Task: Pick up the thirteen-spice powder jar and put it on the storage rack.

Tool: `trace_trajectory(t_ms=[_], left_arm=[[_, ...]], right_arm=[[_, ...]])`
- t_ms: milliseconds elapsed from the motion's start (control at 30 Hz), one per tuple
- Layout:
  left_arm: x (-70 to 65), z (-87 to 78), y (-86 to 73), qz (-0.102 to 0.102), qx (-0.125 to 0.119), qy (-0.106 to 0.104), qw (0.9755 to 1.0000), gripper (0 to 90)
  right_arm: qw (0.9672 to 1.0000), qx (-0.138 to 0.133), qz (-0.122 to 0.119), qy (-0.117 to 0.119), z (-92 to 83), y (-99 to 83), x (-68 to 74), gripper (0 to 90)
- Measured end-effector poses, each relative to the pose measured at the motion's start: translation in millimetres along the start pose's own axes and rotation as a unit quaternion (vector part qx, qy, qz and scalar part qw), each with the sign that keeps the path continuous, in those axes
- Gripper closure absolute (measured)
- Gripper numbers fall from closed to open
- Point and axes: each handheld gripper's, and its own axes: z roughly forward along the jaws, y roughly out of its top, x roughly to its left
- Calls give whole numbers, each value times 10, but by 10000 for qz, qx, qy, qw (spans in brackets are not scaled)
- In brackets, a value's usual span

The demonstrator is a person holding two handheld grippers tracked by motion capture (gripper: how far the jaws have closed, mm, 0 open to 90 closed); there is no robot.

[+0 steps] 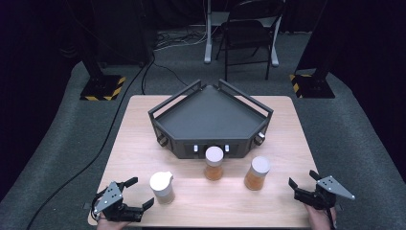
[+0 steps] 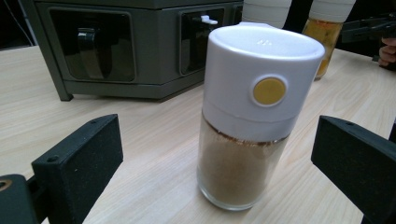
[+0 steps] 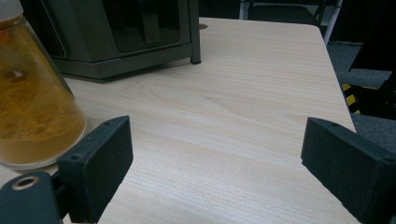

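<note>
Three jars stand on the light wooden bench [image 1: 143,153] in front of a dark grey angular rack [image 1: 210,117] with raised rails; the nearest to the left claw [image 1: 133,194] is a glass shaker with a white cap [image 1: 162,187], upright near the front edge of the bench, holding a pale brown powder and bearing a round yellow button on the side of its cap [image 2: 269,90]; the left claw stands wide apart, its two black jaws reaching toward the shaker from the left, one jaw tip just beside the shaker's base, neither seen touching it; in the left gripper view the shaker [image 2: 252,116] stands between and beyond the two jaws, apart from both; a middle jar of orange powder [image 1: 214,164] stands just before the rack's front panel; a right jar of orange powder [image 1: 257,173] stands well apart from the shaker, between the middle jar and the right claw [image 1: 302,181]; the right claw is likewise open and empty, low at the bench's right front corner, its jaws pointing leftward toward the right jar, which appears at the left edge of the right gripper view [image 3: 32,98], outside the jaws; a folding chair [image 1: 246,33] stands on the grey floor beyond the bench.
</note>
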Motion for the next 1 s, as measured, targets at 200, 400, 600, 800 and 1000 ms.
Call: trace_trajectory(t_ms=[200, 400, 600, 800, 1000], left_arm=[[-96, 82, 20, 37, -92, -25, 9999, 32], [-167, 155, 17, -19, -179, -24, 9998, 38], [-238, 226, -4, -122, -259, 41, 9996, 47], [-293, 296, -3, -126, -245, 136, 9995, 62], [-324, 355, -8, -152, -260, 193, 9994, 107]], right_arm=[[10000, 4, -3, 0, 1, 1, 1, 80], [10000, 20, -10, 2, 3, 7, 2, 81], [10000, 29, -16, -8, 5, 10, 8, 81], [10000, 38, -45, -18, 7, 13, 16, 81], [10000, 40, -38, -16, 7, 14, 15, 82]])
